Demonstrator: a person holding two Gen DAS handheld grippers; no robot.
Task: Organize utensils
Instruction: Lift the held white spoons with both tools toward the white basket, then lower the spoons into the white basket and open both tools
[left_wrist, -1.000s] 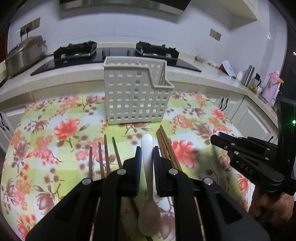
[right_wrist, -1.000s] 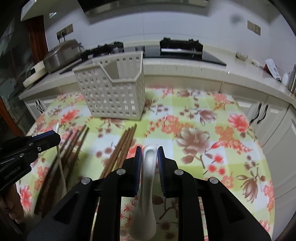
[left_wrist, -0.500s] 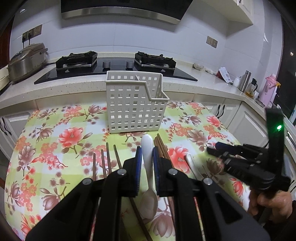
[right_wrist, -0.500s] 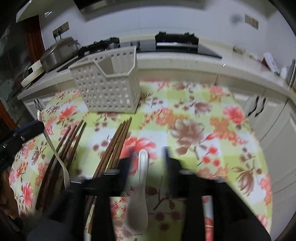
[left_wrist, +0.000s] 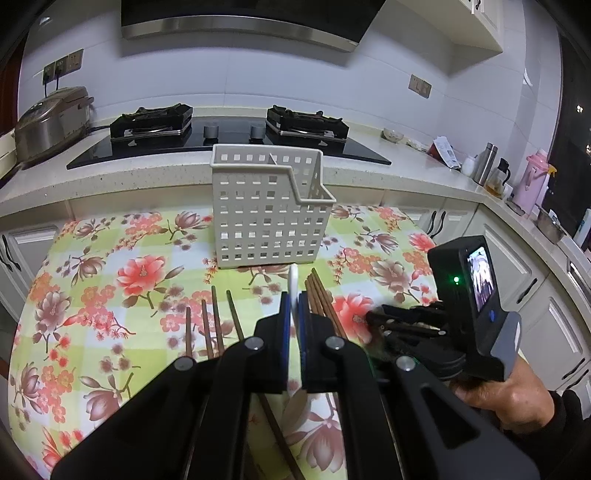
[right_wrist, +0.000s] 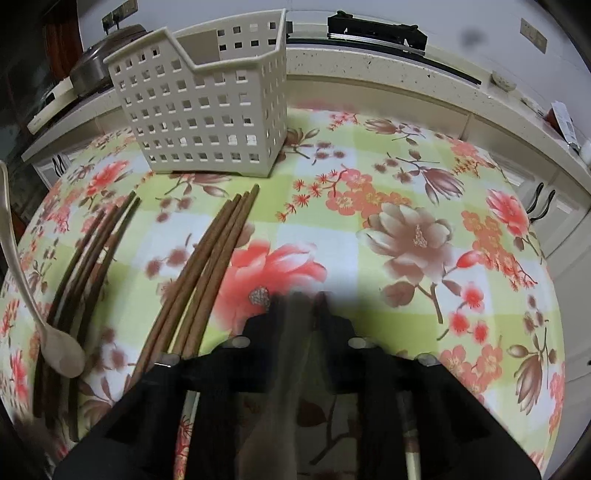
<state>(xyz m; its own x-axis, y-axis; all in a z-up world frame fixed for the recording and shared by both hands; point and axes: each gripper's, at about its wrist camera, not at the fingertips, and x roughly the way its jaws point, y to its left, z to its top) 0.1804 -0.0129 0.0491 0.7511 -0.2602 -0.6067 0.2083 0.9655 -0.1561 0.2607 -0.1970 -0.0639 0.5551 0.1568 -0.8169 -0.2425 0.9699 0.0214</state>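
Since the left tool (left_wrist: 293, 325) is clenched edge-on round a thin spoon (left_wrist: 293, 291) above the worktop (left_wrist: 110, 258) & the right tool (right_wrist: 301, 306) is closing on a blurred spoon, either could twist loose short of the basket (left_wrist: 269, 214).

Both fisheye views bend hard at the edges: the counter behind the white basket (left_wrist: 271, 210) curves like a bow, and the corners fall to black. Indoor light is even and cool, brightest on the wall tiles above the basket, with a soft glare band on the range hood (left_wrist: 240, 27). The left wrist view is sharp around the basket. The right wrist view is smeared low down: the right claw (right_wrist: 301, 306) is a ghostly blur, with a dark shadow on the floral table (right_wrist: 406, 236) beneath it. A dark smudge sits on the wall upper right of the basket.
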